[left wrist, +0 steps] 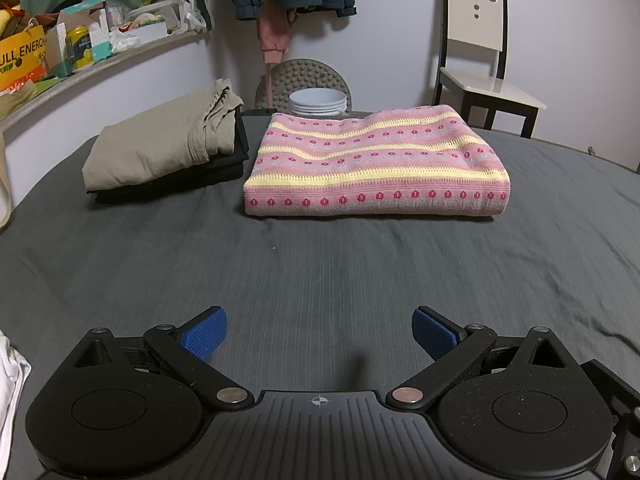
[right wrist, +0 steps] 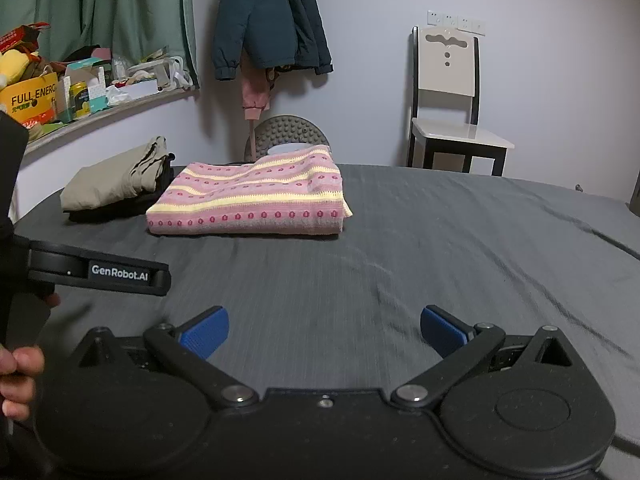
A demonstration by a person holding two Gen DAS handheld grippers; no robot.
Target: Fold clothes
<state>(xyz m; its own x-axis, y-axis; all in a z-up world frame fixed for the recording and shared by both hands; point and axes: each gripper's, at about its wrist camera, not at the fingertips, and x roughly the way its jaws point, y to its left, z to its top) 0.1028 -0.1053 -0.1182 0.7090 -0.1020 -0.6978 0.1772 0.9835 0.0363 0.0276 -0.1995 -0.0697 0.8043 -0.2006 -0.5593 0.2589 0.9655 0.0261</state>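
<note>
Left wrist view: folded pink sweater [left wrist: 376,160] lies well ahead of both wide-open, empty grippers.

A folded sweater [left wrist: 376,160] is striped in pink, pale yellow and grey, dotted with red flowers. Khaki trousers [left wrist: 160,144] are stacked on a black garment [left wrist: 224,172]. The sheet [left wrist: 320,264] is dark grey; the gripper pads [left wrist: 204,338] are coloured blue.
</note>
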